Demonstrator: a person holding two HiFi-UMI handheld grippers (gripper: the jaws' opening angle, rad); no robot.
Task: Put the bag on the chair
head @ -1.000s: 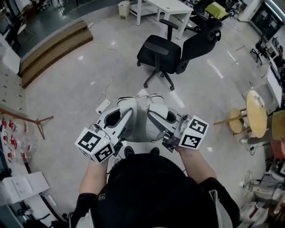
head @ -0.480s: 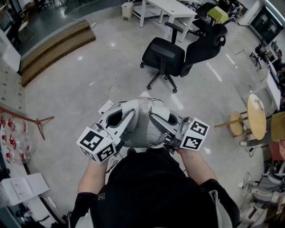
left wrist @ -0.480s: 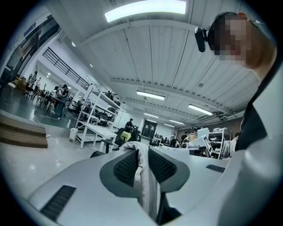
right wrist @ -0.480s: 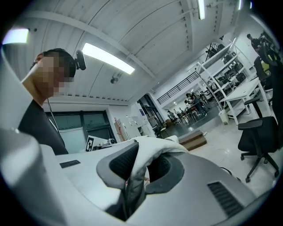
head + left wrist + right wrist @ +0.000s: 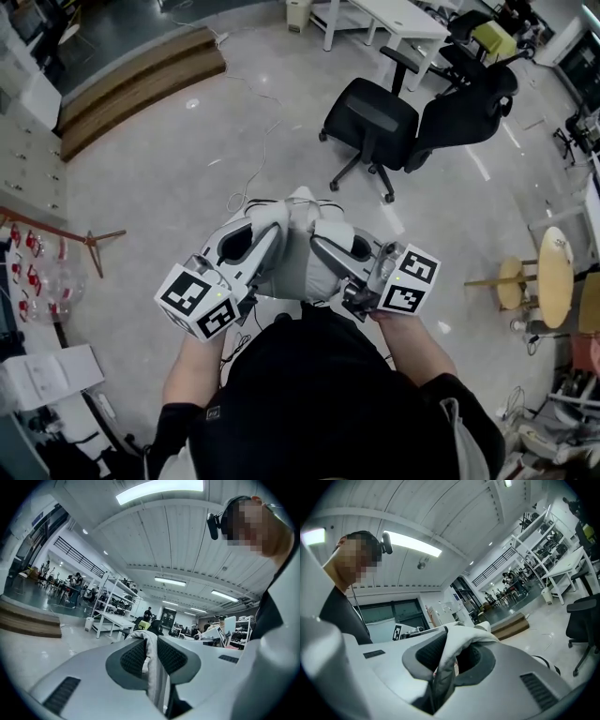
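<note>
The left gripper (image 5: 151, 656) has its dark ribbed pads pressed together on a fold of the pale grey bag (image 5: 155, 682), the fabric rising between them and curling over the top. The right gripper (image 5: 451, 661) is likewise clamped on a bunch of the same bag, the cloth draped over one pad. In the head view both grippers angle inward with the bag gathered between them, lifted in front of the person's chest above the glossy floor (image 5: 169, 197). The black office chair (image 5: 371, 118) stands ahead and to the right, well apart from the bag, its seat bare. Wooden steps (image 5: 141, 86) lie far left.
</note>
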